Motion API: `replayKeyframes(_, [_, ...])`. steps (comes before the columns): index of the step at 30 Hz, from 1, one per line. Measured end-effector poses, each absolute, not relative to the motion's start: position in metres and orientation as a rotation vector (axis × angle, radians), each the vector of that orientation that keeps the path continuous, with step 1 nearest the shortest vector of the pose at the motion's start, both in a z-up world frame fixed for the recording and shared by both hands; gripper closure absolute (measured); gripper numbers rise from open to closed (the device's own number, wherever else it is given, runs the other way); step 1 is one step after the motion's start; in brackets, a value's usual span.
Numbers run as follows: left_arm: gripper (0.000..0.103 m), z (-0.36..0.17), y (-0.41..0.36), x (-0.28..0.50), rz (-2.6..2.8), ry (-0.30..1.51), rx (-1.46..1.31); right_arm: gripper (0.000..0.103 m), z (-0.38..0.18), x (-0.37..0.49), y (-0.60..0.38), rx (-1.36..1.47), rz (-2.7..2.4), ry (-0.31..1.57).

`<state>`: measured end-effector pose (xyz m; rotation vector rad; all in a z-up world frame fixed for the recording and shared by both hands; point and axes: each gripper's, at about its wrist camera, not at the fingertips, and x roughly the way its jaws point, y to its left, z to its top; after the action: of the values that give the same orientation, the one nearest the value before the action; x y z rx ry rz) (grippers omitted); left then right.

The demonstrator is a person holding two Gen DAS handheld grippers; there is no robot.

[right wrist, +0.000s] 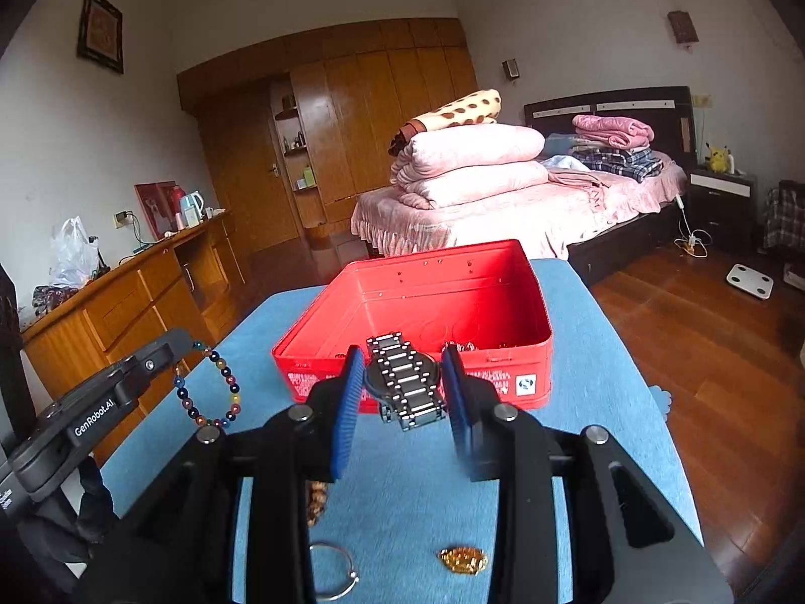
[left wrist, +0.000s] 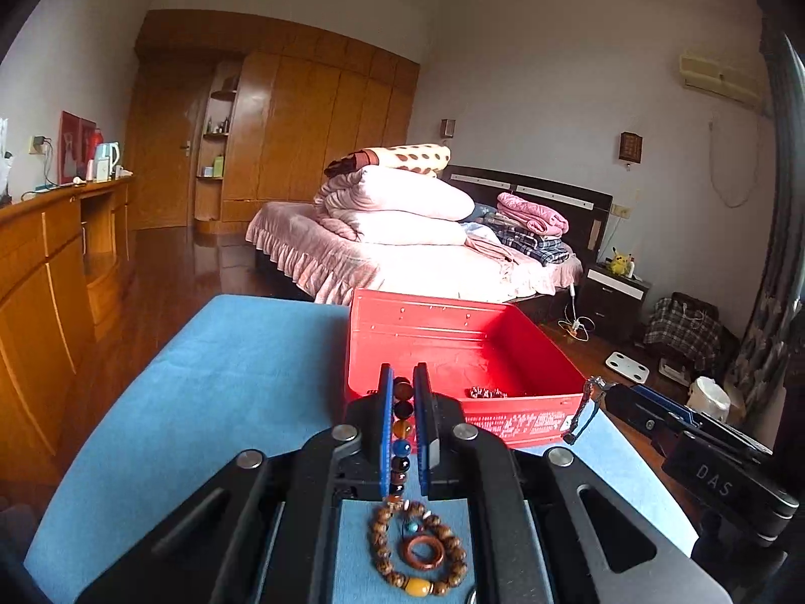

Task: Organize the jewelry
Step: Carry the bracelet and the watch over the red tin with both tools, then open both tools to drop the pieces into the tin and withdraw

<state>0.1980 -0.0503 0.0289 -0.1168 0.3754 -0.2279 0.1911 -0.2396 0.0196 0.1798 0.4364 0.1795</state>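
Observation:
My left gripper (left wrist: 402, 382) is shut on a bracelet of multicoloured beads (left wrist: 401, 433), which hangs as a loop (right wrist: 211, 387) left of the red tin in the right wrist view. My right gripper (right wrist: 402, 355) is shut on a metal-link wristwatch (right wrist: 405, 382), held above the cloth just in front of the open red tin (right wrist: 417, 377). From the left wrist view the watch (left wrist: 583, 407) shows at the right gripper's tip beside the red tin (left wrist: 503, 423). Some small dark jewelry (left wrist: 485, 393) lies inside the tin.
On the blue cloth (left wrist: 226, 377) under the grippers lie a brown wooden bead bracelet (left wrist: 417, 548) with a ring pendant, a silver ring (right wrist: 334, 571) and a gold piece (right wrist: 464, 560). Beyond the table are a bed (right wrist: 503, 201), a wooden cabinet (left wrist: 45, 277) and wooden floor.

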Motion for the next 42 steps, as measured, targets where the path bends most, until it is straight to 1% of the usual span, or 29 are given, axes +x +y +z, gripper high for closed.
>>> replayKeyframes(6, [0.095,0.041,-0.060,0.237,-0.226,0.368,-0.116,0.073,0.030,0.234,-0.247,0.187,0.160,0.438])
replayKeyframes(11, [0.095,0.038,-0.066,0.271,-0.214,0.391,-0.114,0.072,0.027,0.269,-0.252,0.193,0.142,0.456])
replayKeyframes(20, [0.095,0.013,-0.078,0.321,-0.206,0.463,-0.134,0.072,0.004,0.314,-0.248,0.200,0.111,0.526])
replayKeyframes(25, [0.095,-0.001,-0.084,0.333,-0.220,0.522,-0.115,0.071,-0.005,0.327,-0.251,0.203,0.092,0.568])
replayKeyframes(26, [0.093,-0.003,-0.084,0.334,-0.217,0.526,-0.118,0.070,-0.006,0.328,-0.251,0.201,0.091,0.575])
replayKeyframes(28, [0.083,-0.003,-0.083,0.333,-0.207,0.527,-0.124,0.070,-0.005,0.326,-0.250,0.197,0.090,0.566])
replayKeyframes(29, [0.075,-0.002,-0.082,0.332,-0.204,0.524,-0.128,0.070,-0.003,0.324,-0.249,0.190,0.089,0.561])
replayKeyframes(30, [0.073,-0.001,-0.081,0.330,-0.199,0.517,-0.130,0.070,-0.002,0.321,-0.249,0.186,0.086,0.554])
replayKeyframes(37, [0.072,0.004,-0.074,0.312,-0.182,0.494,-0.102,0.070,0.000,0.299,-0.258,0.204,0.075,0.536])
replayKeyframes(39, [0.065,0.003,-0.072,0.306,-0.175,0.495,-0.092,0.070,-0.001,0.291,-0.257,0.192,0.070,0.535])
replayKeyframes(42, [0.062,0.001,-0.068,0.295,-0.165,0.499,-0.082,0.070,-0.006,0.280,-0.254,0.163,0.057,0.541])
